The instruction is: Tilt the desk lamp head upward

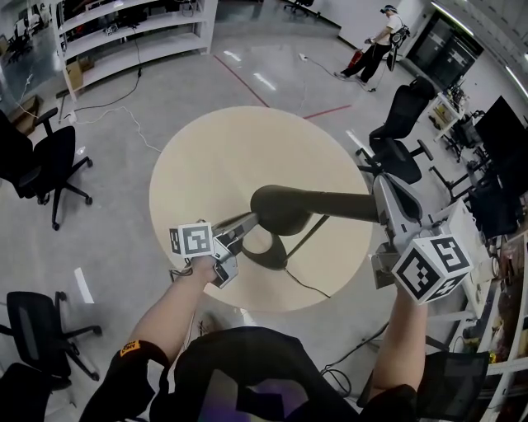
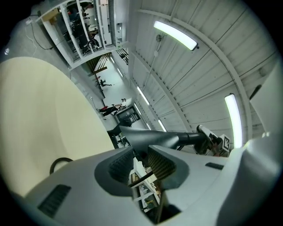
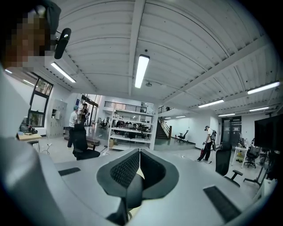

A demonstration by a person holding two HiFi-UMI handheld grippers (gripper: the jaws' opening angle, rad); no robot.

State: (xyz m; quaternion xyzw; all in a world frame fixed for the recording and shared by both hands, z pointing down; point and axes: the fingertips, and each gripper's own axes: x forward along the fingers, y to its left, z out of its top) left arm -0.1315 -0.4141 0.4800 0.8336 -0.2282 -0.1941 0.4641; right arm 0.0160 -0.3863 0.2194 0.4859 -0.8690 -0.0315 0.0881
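Note:
A black desk lamp stands on the round beige table (image 1: pixel 223 157). Its oval head (image 1: pixel 285 206) hangs above the ring-shaped base (image 1: pixel 262 257), and its arm (image 1: pixel 342 202) runs off to the right. My left gripper (image 1: pixel 245 224) meets the head's left end; in the left gripper view (image 2: pixel 140 161) the jaws stand narrowly apart around the head's dark edge (image 2: pixel 150 139). My right gripper (image 1: pixel 378 202) is shut on the far end of the arm, which shows as a dark rounded bar (image 3: pixel 132 194) between the pads (image 3: pixel 126 170).
The lamp's cord (image 1: pixel 309 284) trails off the near table edge. Black office chairs stand at the left (image 1: pixel 49 161) and right (image 1: pixel 404 124). White shelving (image 1: pixel 124 25) lines the back wall. A person (image 1: pixel 375 49) stands far off.

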